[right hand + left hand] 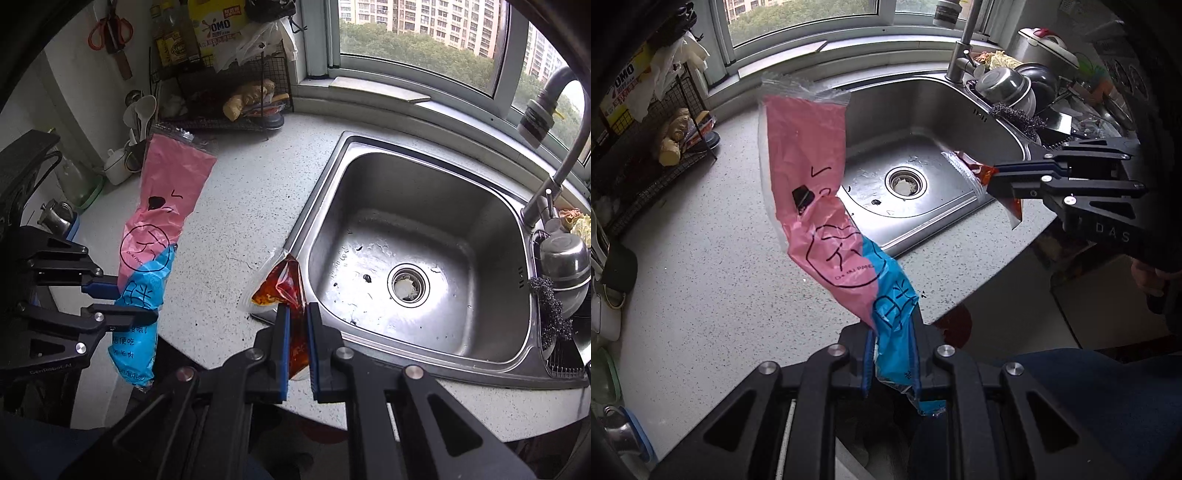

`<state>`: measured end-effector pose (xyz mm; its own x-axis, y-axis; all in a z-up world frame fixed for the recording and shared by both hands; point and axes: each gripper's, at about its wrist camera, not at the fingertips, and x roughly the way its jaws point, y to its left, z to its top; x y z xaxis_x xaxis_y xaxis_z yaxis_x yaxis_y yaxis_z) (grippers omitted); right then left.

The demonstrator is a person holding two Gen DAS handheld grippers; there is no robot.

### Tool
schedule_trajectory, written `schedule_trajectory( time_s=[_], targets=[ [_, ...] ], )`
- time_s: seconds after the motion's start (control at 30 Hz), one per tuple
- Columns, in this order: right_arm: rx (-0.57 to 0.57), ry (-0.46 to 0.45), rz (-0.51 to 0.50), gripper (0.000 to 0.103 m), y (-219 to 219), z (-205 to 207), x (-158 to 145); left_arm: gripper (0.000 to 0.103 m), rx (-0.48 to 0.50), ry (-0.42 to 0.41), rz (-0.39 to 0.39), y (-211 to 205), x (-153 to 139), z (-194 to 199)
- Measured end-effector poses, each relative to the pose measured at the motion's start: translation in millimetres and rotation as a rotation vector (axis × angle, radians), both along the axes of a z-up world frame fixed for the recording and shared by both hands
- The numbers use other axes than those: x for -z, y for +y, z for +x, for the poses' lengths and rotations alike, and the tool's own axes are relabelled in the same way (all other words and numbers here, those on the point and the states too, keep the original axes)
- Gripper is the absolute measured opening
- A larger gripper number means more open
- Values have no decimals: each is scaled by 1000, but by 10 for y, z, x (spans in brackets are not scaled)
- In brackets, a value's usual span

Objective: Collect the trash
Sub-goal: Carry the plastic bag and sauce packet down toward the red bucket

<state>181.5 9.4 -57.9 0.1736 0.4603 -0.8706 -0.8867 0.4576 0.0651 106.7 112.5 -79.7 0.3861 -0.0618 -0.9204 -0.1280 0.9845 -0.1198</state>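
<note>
A long pink and blue plastic wrapper (812,192) stands up from my left gripper (892,332), which is shut on its blue end, above the speckled counter. In the right wrist view the same wrapper (162,218) hangs at the left in that gripper (136,302). My right gripper (297,314) is shut on a small clear sauce packet (280,284) stained red and orange, held above the counter's edge beside the sink. From the left wrist view, that packet (971,166) and right gripper (993,181) are over the sink's right side.
A steel sink (424,236) with a drain strainer (408,284) and tap (554,177) lies right. A wire rack (236,92) with ginger and bottles stands at the back. Pots and bowls (1015,88) pile right of the sink. Cups and utensils (129,155) line the left wall.
</note>
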Motion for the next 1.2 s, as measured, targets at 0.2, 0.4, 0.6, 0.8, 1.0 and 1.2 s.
schedule_trajectory(
  time_s=[0.2,0.4,0.6,0.8,1.0,1.2],
  targets=[
    [36,10,30,7,-624,-71,-32,14,16,3,26,-600,-17,-114],
    [60,18,41,7,-1255,-178,4,14,18,19,26,-1256,39,-251],
    [68,43,44,8,-1762,-298,103,14,19,48,19,-1828,203,-385],
    [78,98,28,7,-2064,-400,379,14,21,98,-3,-2167,455,-360],
    [99,144,-1,8,-2182,-432,746,14,17,159,-32,-2341,894,-208],
    [139,213,-31,8,-2235,-318,1342,14,29,218,-63,-2401,1575,19]
  ],
)
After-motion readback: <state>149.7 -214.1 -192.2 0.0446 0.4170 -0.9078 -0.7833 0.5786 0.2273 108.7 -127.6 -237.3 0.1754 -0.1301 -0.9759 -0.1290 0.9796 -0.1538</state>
